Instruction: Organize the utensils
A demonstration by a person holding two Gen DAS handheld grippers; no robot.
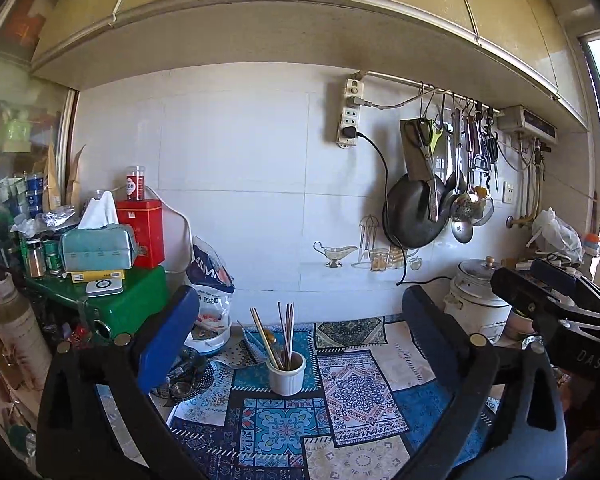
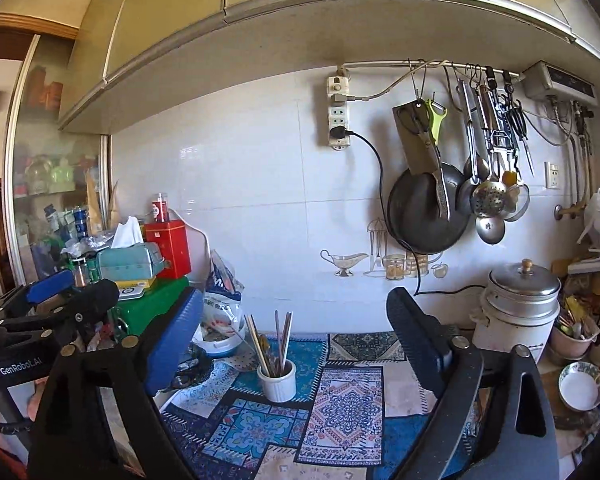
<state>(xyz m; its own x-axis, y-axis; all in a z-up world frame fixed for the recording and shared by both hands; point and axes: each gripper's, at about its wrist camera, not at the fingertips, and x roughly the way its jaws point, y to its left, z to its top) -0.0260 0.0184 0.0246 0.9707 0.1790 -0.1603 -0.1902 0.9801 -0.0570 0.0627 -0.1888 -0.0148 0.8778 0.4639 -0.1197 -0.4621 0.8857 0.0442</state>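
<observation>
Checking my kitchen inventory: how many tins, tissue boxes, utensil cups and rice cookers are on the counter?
Red tin: 1
Green tin: 1
Teal tissue box: 1
White ribbed cup holding chopsticks: 1
White rice cooker: 1
Total: 5

You see a small white ribbed cup (image 1: 286, 376) standing upright on the patterned blue cloth (image 1: 352, 384), well short of the tiled wall. A bundle of chopsticks (image 1: 288, 330) stands in it, tips down, fanning out above the rim: pale ones lean to the left, darker reddish ones rise nearly straight. Nothing touches the cup or sticks.
</observation>
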